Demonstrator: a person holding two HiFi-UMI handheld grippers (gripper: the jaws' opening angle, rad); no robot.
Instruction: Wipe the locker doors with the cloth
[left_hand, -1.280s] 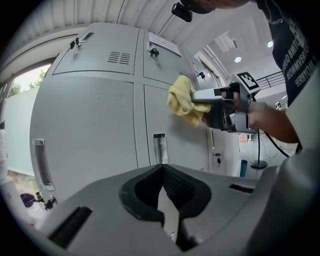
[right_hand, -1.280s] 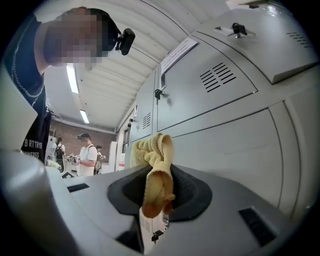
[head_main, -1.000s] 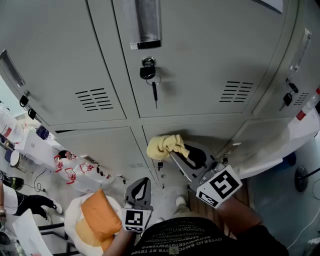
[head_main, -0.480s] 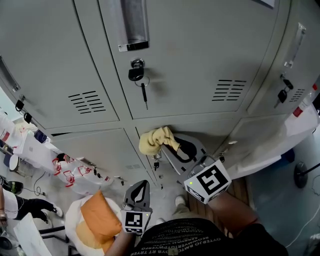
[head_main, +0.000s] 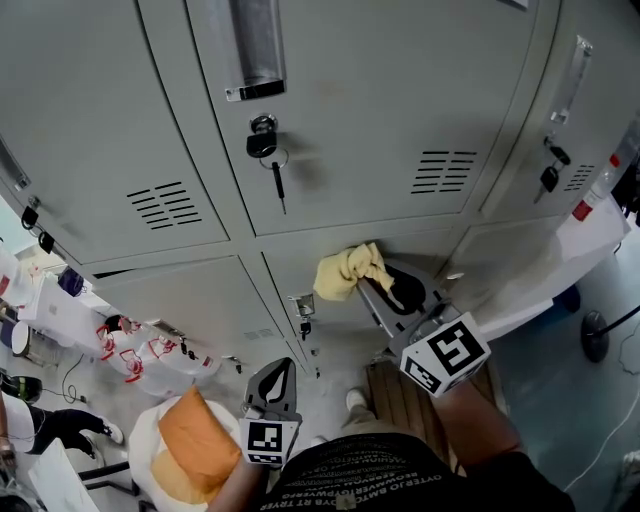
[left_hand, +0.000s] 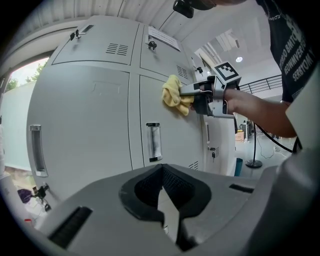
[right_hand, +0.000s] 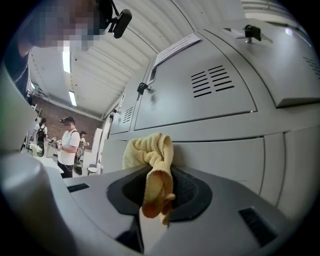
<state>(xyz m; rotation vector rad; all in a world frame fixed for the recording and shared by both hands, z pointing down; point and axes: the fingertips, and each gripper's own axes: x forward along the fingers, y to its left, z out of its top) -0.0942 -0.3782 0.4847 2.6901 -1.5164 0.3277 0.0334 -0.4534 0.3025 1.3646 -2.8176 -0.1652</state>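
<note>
A yellow cloth (head_main: 347, 272) is bunched against the top of a lower grey locker door (head_main: 400, 255), just under the seam with the upper door (head_main: 360, 130). My right gripper (head_main: 385, 290) is shut on the cloth (right_hand: 150, 165), whose tail hangs between the jaws. The left gripper view shows the cloth (left_hand: 175, 95) pressed on the door by the right gripper (left_hand: 192, 95). My left gripper (head_main: 277, 385) hangs low near my body, shut and empty, away from the doors (left_hand: 165, 200).
A padlock with a key (head_main: 263, 140) hangs on the upper door below a metal handle (head_main: 250, 50). An orange and white bag (head_main: 185, 440) lies on the floor at the left. People (right_hand: 67, 145) stand in the background.
The right gripper with the cloth has swept along the top of the lower door, first leftward, then back to the right. The left gripper has stayed where it was.
</note>
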